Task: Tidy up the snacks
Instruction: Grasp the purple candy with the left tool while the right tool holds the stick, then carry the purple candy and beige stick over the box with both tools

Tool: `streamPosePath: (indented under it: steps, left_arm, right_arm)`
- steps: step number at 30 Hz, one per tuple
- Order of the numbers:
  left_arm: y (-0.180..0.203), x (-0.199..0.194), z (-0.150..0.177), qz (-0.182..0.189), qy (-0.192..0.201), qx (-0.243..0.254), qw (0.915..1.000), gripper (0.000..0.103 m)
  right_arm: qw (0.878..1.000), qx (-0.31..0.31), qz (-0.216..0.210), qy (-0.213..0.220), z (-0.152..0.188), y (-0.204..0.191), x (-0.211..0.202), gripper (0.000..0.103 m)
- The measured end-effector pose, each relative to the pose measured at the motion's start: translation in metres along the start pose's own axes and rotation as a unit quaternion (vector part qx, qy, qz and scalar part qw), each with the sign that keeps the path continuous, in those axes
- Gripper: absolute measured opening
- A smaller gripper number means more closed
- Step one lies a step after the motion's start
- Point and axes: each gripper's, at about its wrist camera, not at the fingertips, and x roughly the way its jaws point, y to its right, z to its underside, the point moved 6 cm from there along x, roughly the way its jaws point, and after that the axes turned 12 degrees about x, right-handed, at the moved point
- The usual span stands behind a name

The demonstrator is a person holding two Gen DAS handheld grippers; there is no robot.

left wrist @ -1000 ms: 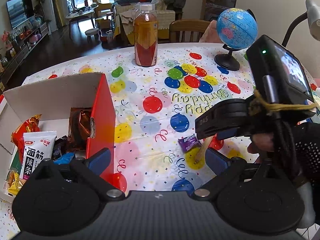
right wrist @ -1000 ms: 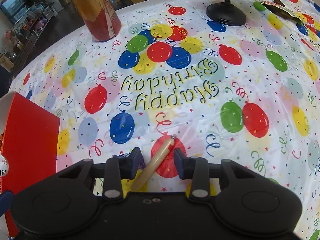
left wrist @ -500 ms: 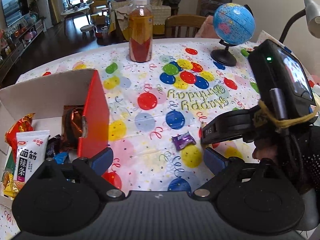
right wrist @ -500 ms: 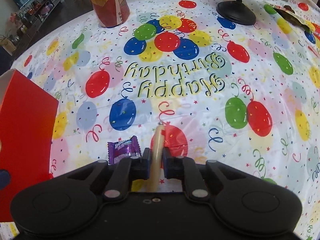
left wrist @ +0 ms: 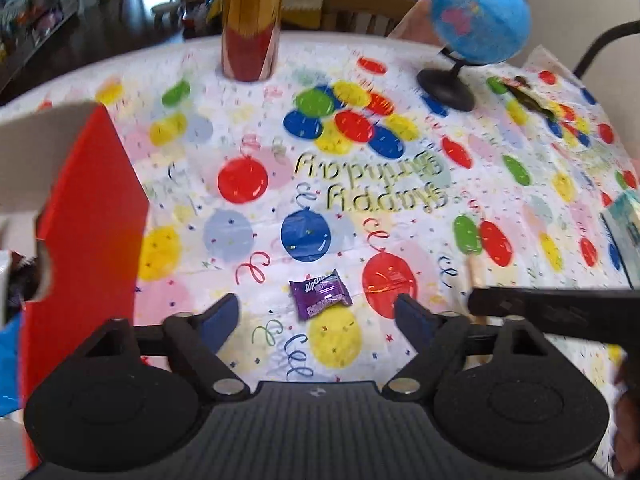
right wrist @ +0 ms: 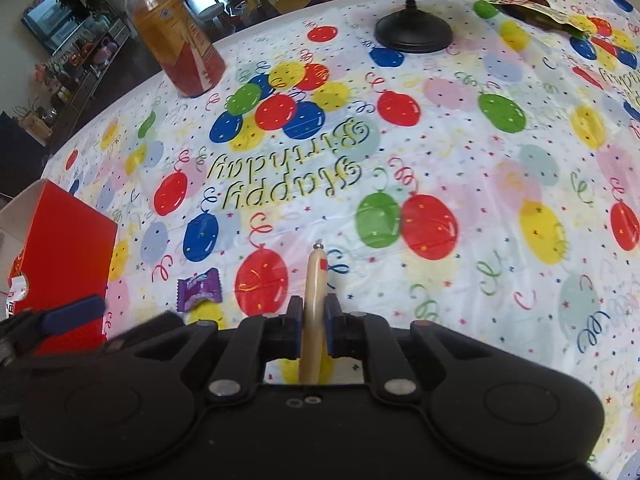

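Observation:
A purple wrapped candy (left wrist: 320,294) (right wrist: 199,290) lies on the balloon-print tablecloth. My left gripper (left wrist: 316,312) hangs just over it, and the jaws are closing with the candy between them, the pads clear of it. My right gripper (right wrist: 313,320) is shut on a thin beige sausage stick (right wrist: 315,276), which points away over the table. In the left wrist view the right gripper (left wrist: 560,308) shows as a black bar at the right, with the stick's end (left wrist: 476,276) above it. The red snack box (left wrist: 88,220) (right wrist: 60,248) stands open at the left.
An orange drink bottle (left wrist: 252,20) (right wrist: 180,48) stands at the far side. A small globe (left wrist: 480,20) on a black base (right wrist: 412,32) is at the far right, with a dark snack packet (left wrist: 532,96) (right wrist: 536,12) beyond it. A teal packet (left wrist: 624,236) lies at the right edge.
My right gripper shut on the sausage stick and carried it right, off the table. My left gripper came down toward the purple candy and its jaws narrowed.

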Motion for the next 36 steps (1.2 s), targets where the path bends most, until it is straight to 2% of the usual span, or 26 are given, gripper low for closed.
streamPosePath:
  steps: [5,7,9,13,18,20,27,36]
  left_arm:
    - [0.006,0.024,-0.002,-0.011,-0.017,-0.005,0.9998,0.062]
    - [0.006,0.028,-0.002,-0.015,-0.02,-0.009,0.9997,0.062]
    - [0.008,0.032,-0.002,-0.019,-0.023,-0.006,0.9995,0.055]
    - [0.009,0.034,-0.005,-0.027,-0.017,-0.009,0.9995,0.05]
    - [0.009,0.034,-0.006,-0.044,-0.014,-0.006,0.9989,0.03]
    - [0.008,0.033,-0.004,-0.048,-0.013,-0.011,0.9987,0.027]
    - [0.006,0.021,0.003,-0.042,-0.017,-0.017,0.9988,0.024]
    - [0.0,-0.022,0.012,-0.028,-0.009,-0.018,0.9994,0.024]
  right_arm:
    - [1.0,0.004,-0.01,-0.002,0.002,0.011,-0.005,0.009]
    - [1.0,0.005,-0.014,-0.003,0.002,0.015,-0.007,0.009]
    - [1.0,0.006,-0.018,-0.004,0.002,0.017,-0.008,0.009]
    - [1.0,0.004,-0.025,-0.007,0.003,0.02,-0.01,0.009]
    - [0.999,0.0,-0.032,-0.007,0.005,0.02,-0.012,0.009]
    - [0.999,-0.001,-0.033,-0.007,0.006,0.02,-0.013,0.009]
    - [0.999,-0.001,-0.038,-0.003,0.01,0.018,-0.022,0.009]
    - [0.998,-0.014,-0.055,0.011,0.021,-0.001,-0.053,0.009]
